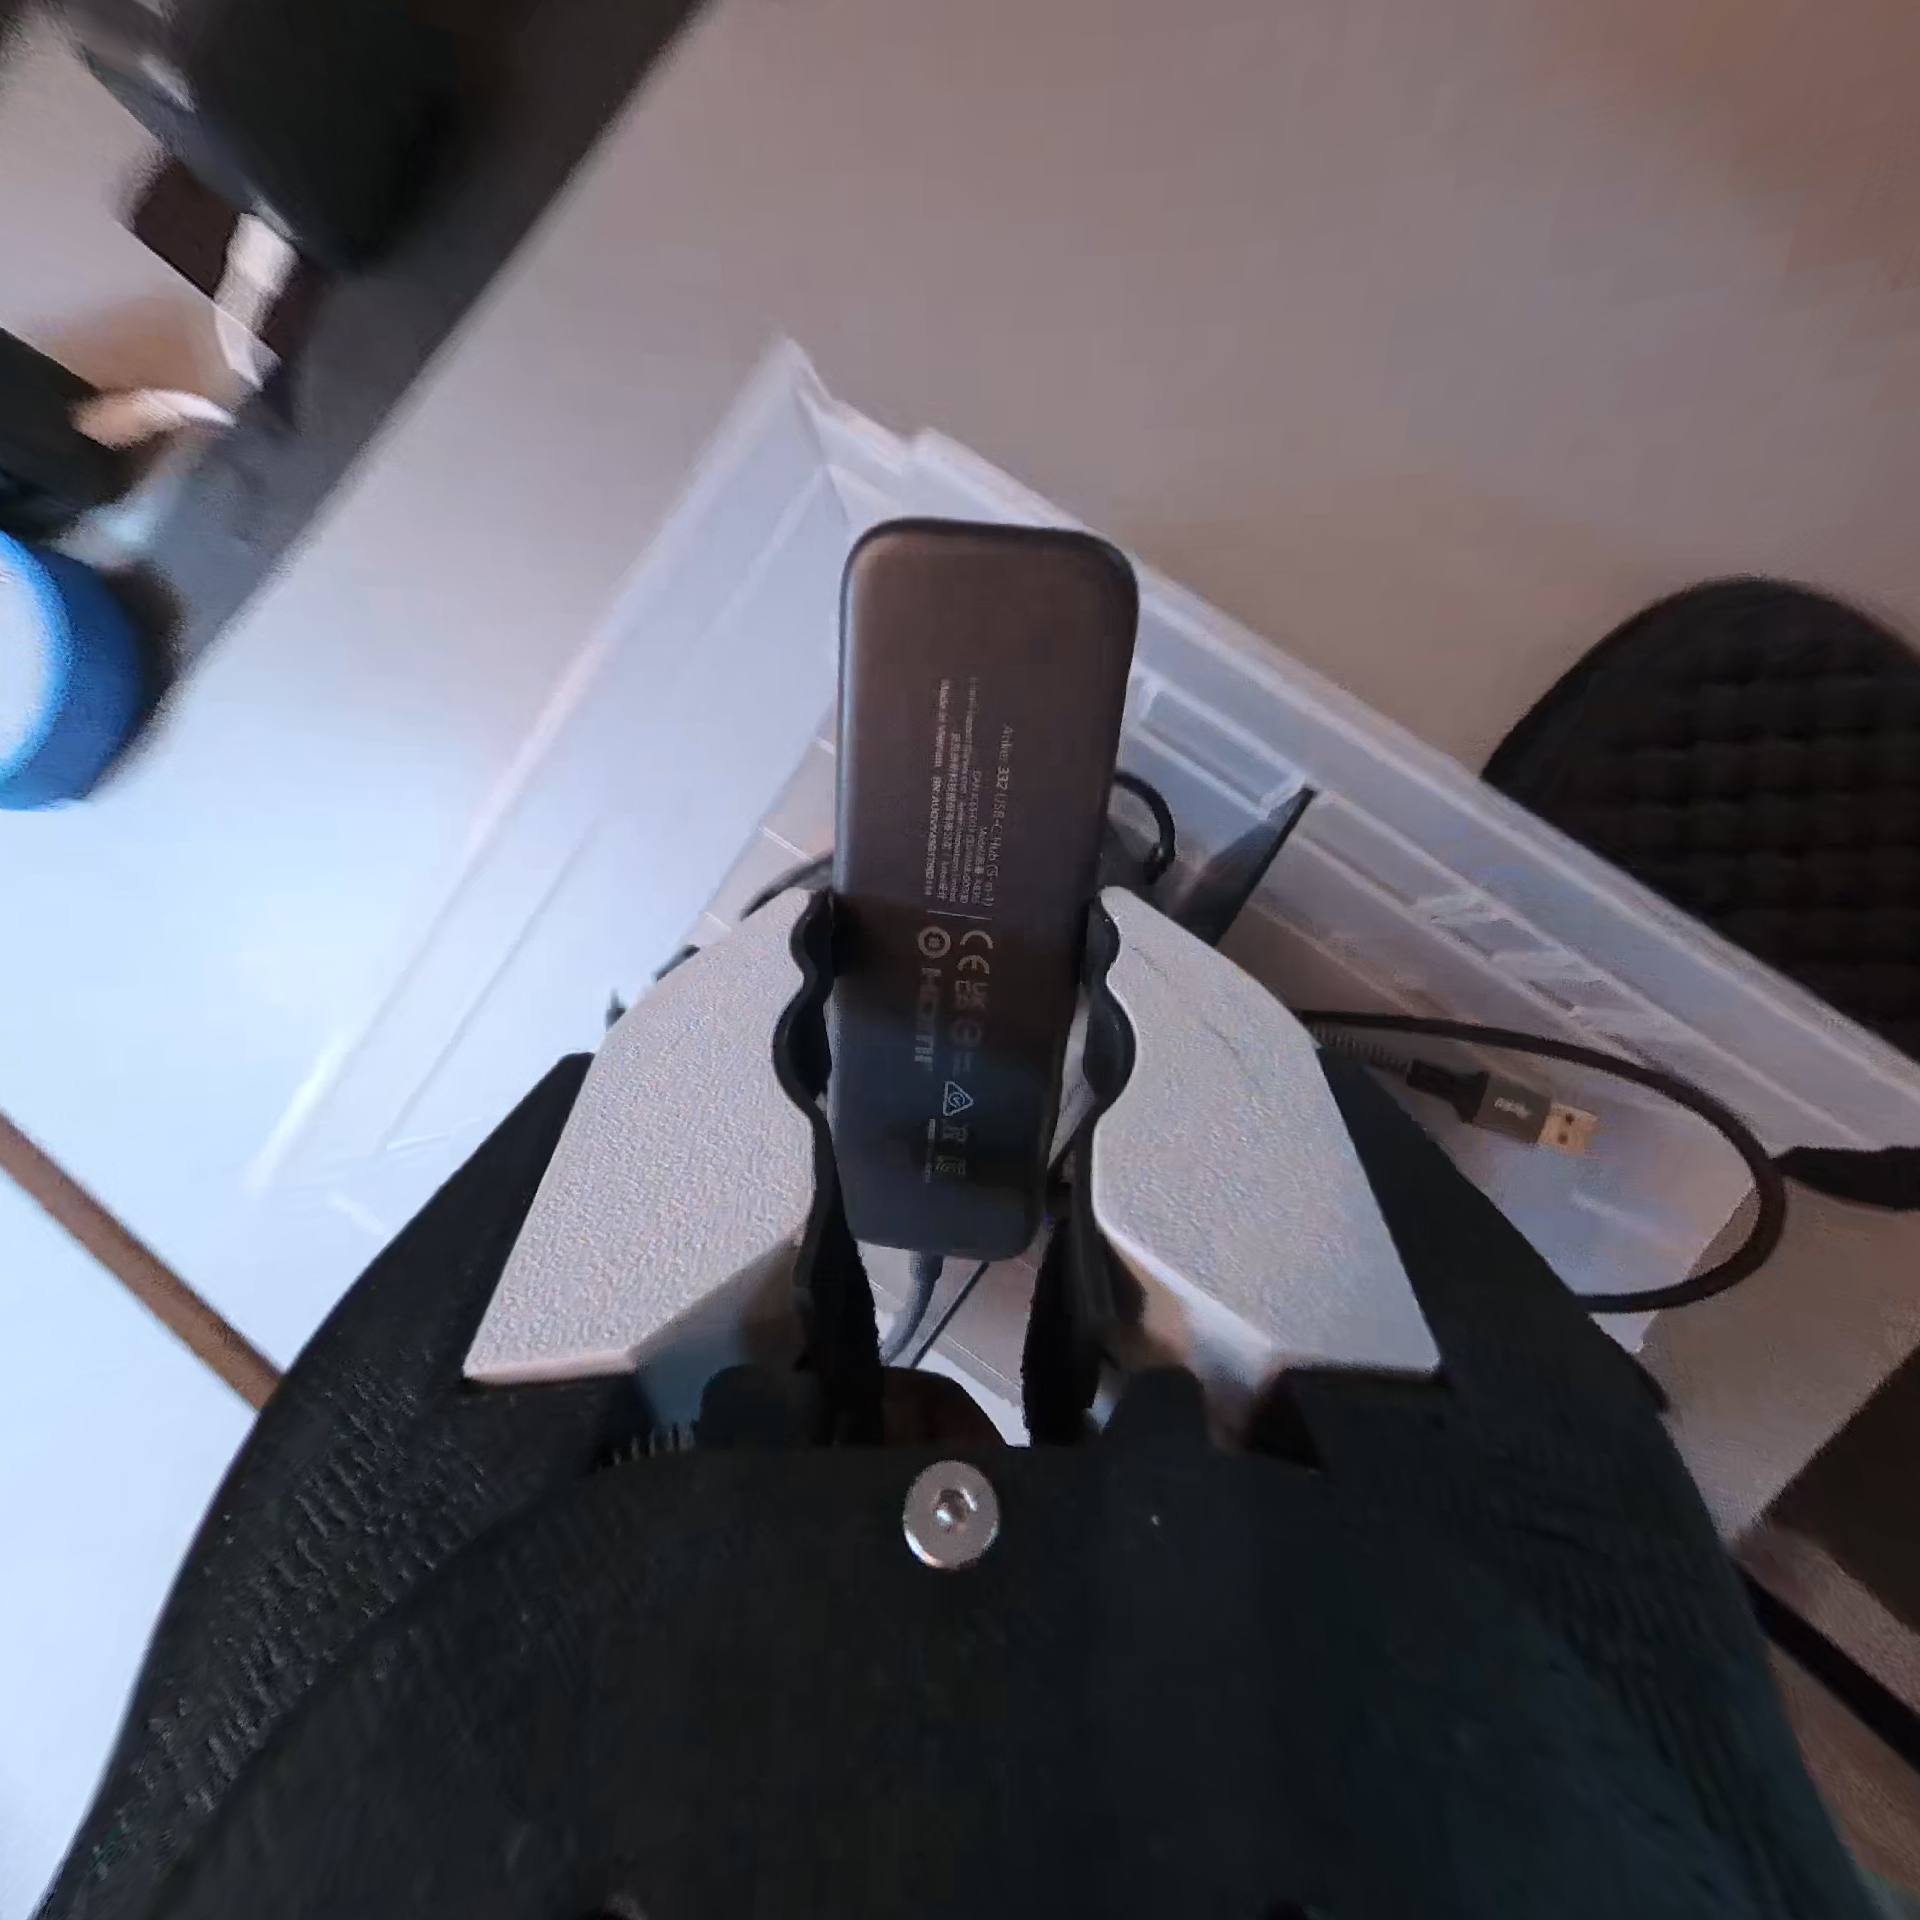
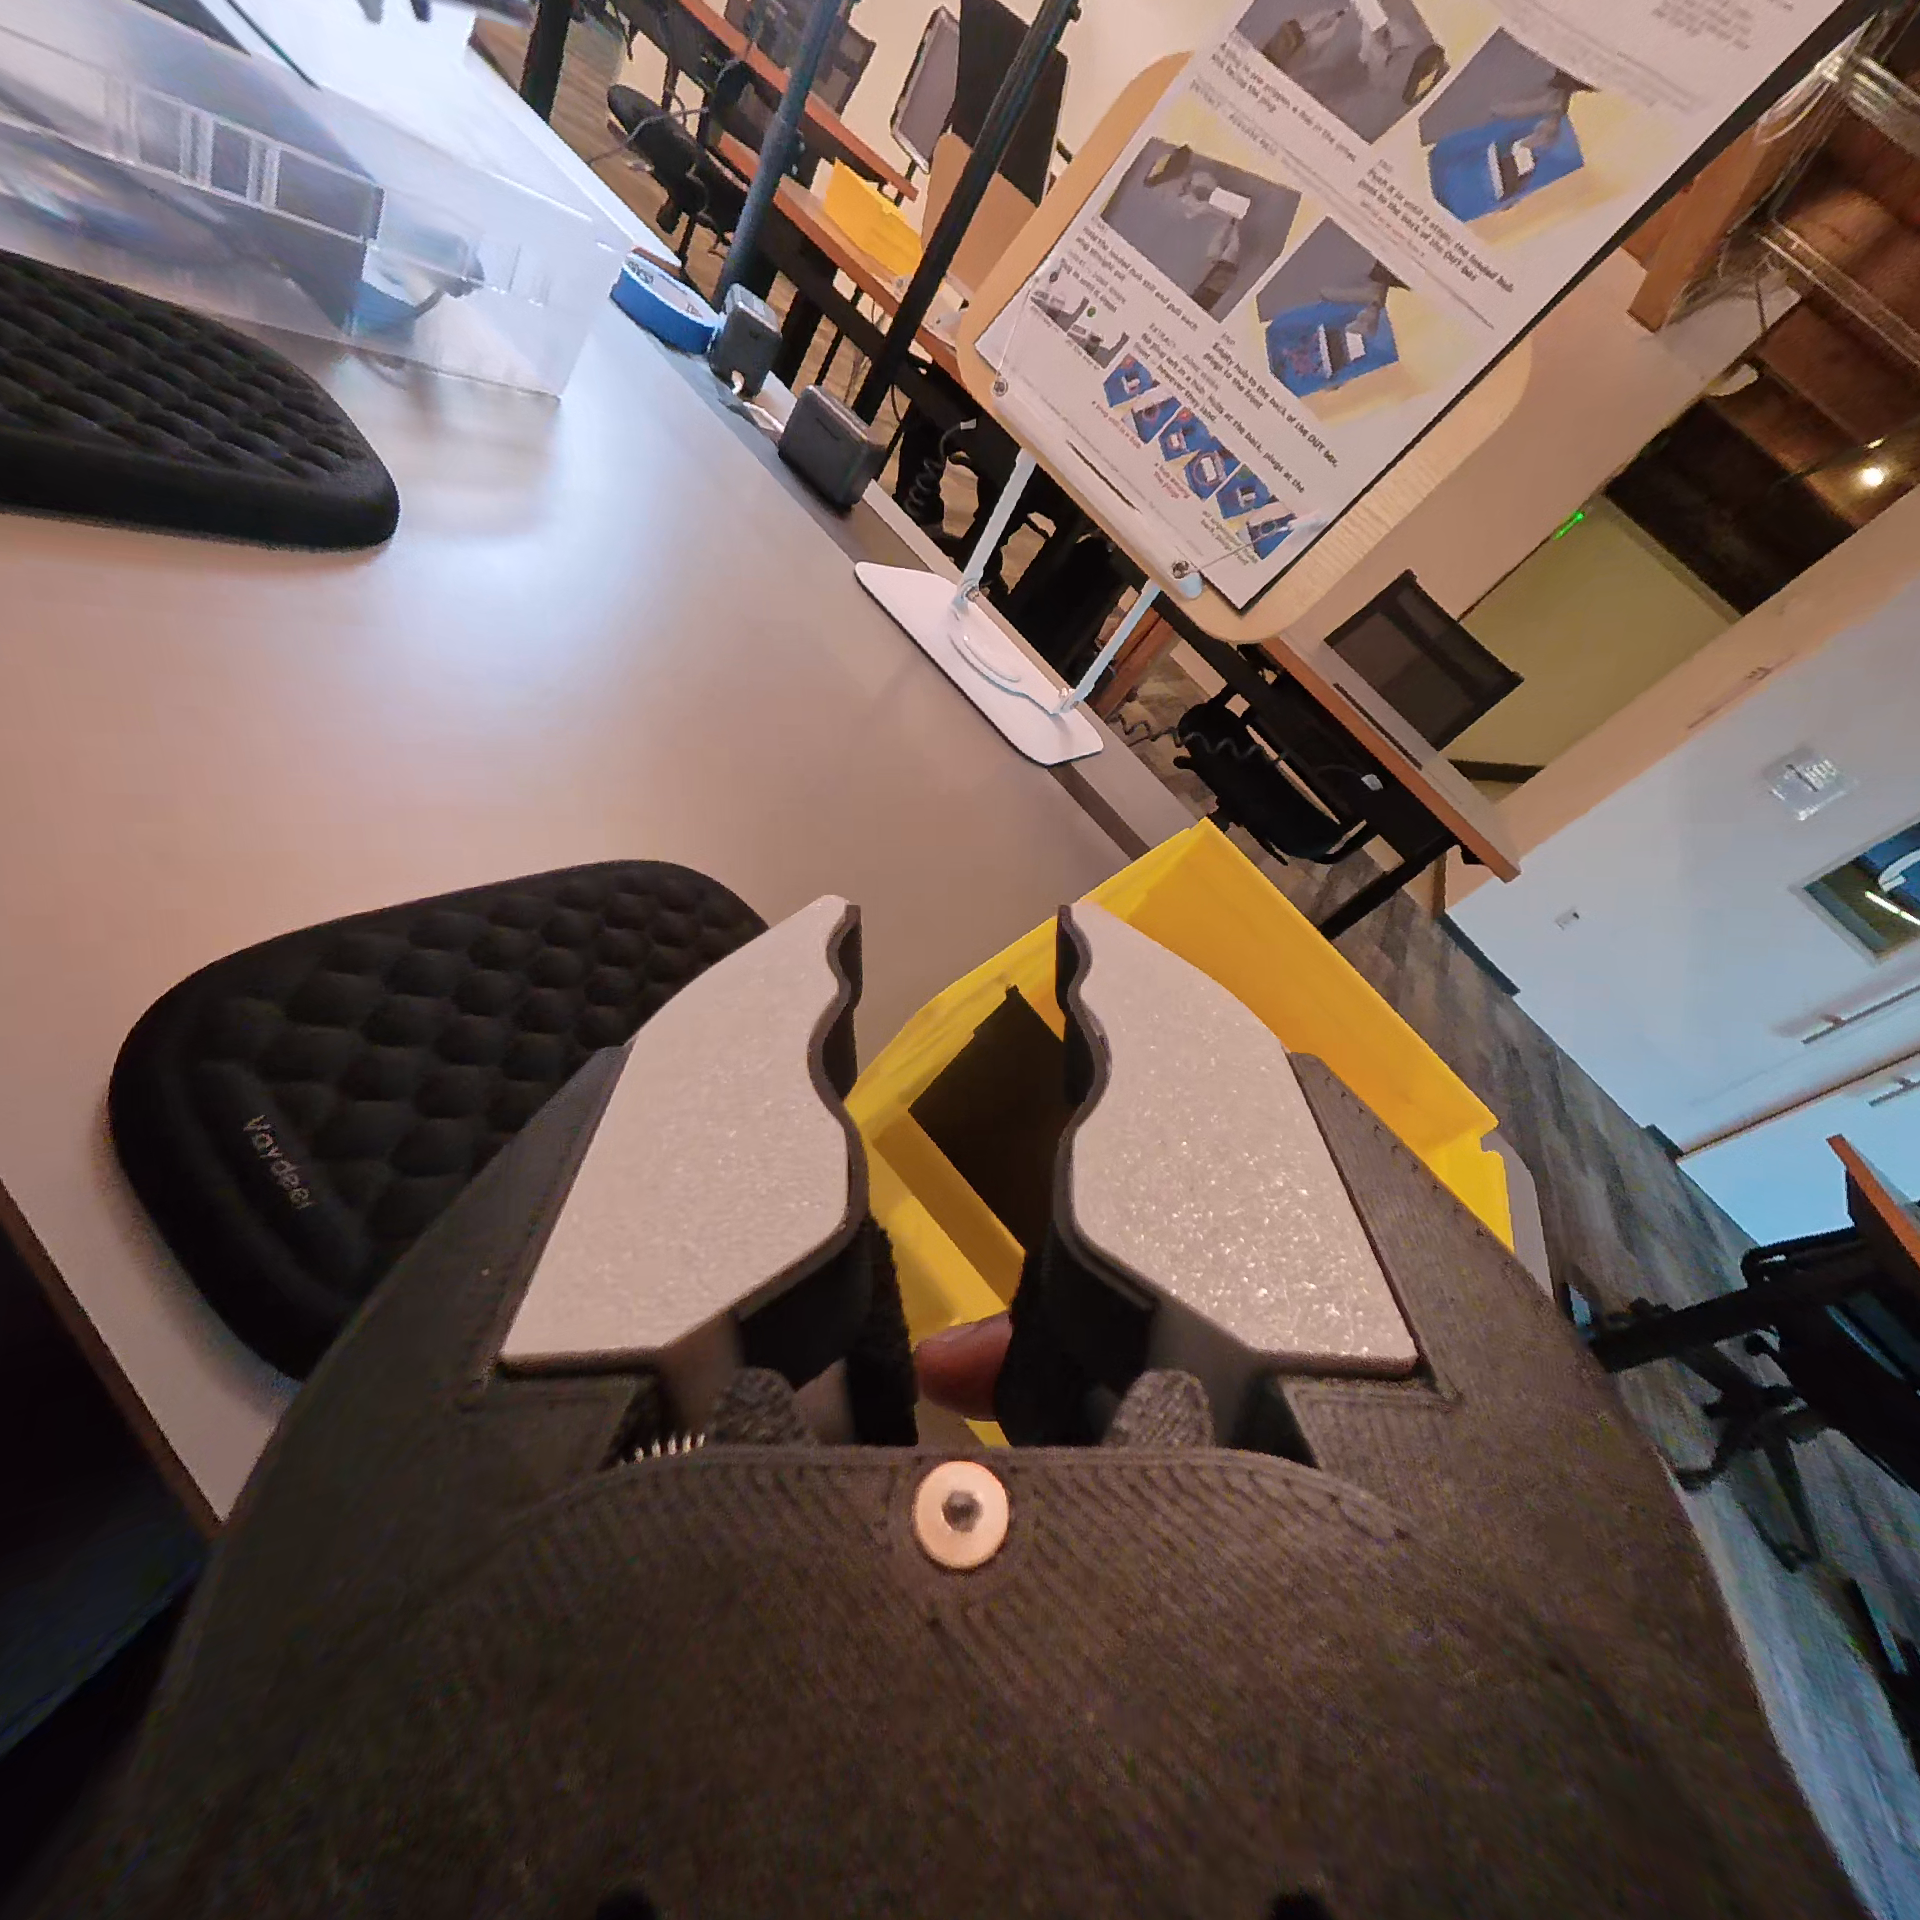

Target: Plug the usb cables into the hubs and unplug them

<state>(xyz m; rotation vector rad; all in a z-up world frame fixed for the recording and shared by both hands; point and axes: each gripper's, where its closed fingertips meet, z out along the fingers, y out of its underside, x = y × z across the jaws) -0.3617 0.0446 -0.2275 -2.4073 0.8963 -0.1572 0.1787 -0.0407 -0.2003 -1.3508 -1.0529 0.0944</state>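
Note:
My left gripper [image 1: 961,935] is shut on a dark grey USB hub [image 1: 982,748], which stands up between the fingers with its printed underside facing the camera, held above a clear plastic bin [image 1: 1455,883]. A black braided USB cable [image 1: 1704,1143] with a gold USB-A plug [image 1: 1558,1127] lies loose in the bin to the right of the hub. My right gripper [image 2: 958,925] is open and empty, its fingers apart, held at the table's edge over a yellow bin [image 2: 1299,997].
Two black padded mats [image 2: 416,1039] [image 2: 156,416] lie on the grey table [image 2: 520,675]. A clear bin [image 2: 312,208], blue tape roll [image 2: 660,296], small grey boxes [image 2: 826,442] and a stand with an instruction sheet [image 2: 1299,312] stand farther off. The mat also shows in the left wrist view [image 1: 1745,779].

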